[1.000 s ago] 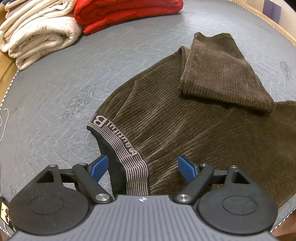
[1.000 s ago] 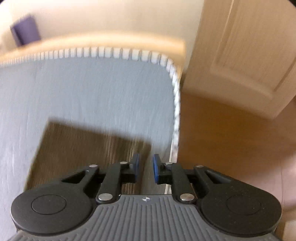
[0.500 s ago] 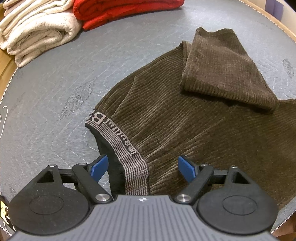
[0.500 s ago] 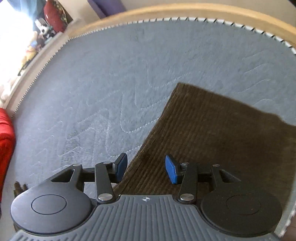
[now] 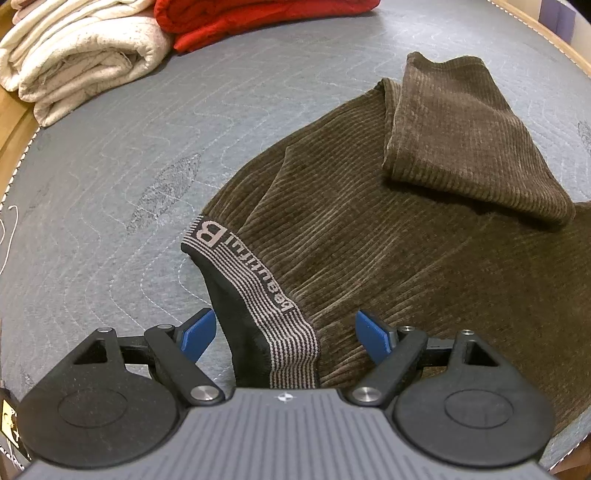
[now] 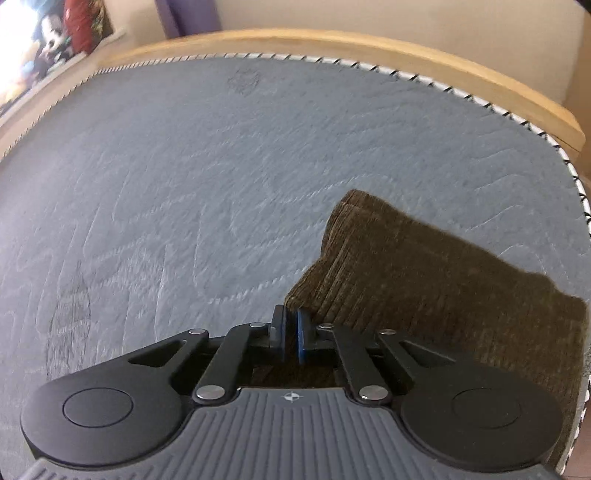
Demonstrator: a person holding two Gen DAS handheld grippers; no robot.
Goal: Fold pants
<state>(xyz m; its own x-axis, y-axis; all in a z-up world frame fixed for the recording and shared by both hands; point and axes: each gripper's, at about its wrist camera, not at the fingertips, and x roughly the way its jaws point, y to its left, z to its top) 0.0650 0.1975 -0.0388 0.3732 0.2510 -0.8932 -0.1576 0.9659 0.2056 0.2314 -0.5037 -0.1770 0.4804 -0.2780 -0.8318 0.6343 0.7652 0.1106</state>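
Brown corduroy pants (image 5: 369,251) lie on the grey quilted table. One leg (image 5: 461,136) is folded back over the rest. The striped waistband (image 5: 251,280) with lettering runs toward my left gripper (image 5: 284,332), which is open and straddles the waistband end. In the right wrist view the pants (image 6: 443,288) lie at the right. My right gripper (image 6: 290,332) has its jaws nearly together at the fabric's left edge; fabric lies beneath them, and whether it is pinched cannot be told.
Folded cream clothes (image 5: 74,55) and a folded red garment (image 5: 251,14) sit at the table's far left. The wooden table rim (image 6: 332,40) curves along the far side, and the table edge (image 6: 580,192) is close on the right.
My right gripper has swung left over the table and closed from open to nearly shut at the pants' edge. The left gripper has stayed open over the waistband.
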